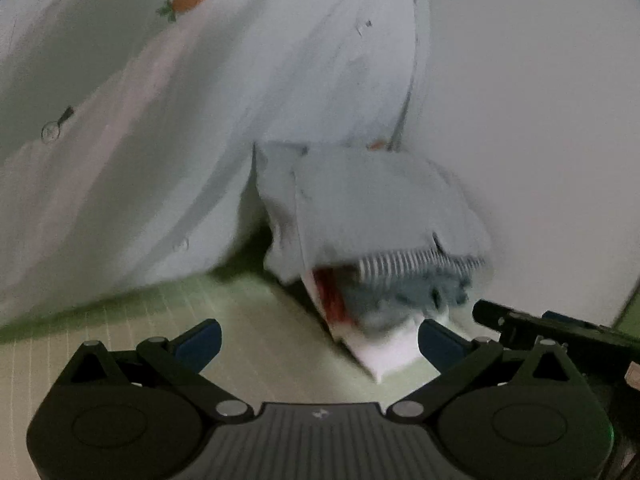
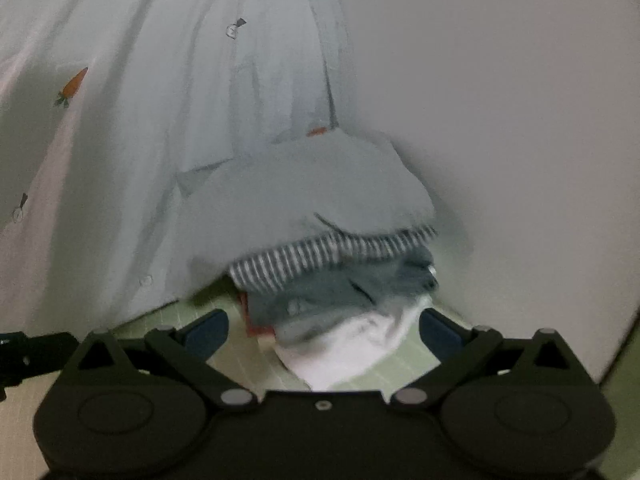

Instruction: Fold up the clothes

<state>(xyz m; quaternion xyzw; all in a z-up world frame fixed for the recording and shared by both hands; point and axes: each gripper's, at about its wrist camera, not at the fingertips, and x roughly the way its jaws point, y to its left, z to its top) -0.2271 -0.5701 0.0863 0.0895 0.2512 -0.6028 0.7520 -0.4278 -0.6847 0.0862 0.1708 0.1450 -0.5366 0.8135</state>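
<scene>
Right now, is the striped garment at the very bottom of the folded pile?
No, the striped garment lies above a grey-blue piece and a white piece at the bottom.

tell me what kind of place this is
Probably a home laundry-folding spot. A stack of folded clothes sits on a green gridded mat, and a pale carrot-print shirt lies spread beside it. Plain white wall behind; little else shows.

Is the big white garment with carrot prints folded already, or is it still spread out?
Spread out: the white garment lies wide and loose, unlike the folded pile beside it.
</scene>
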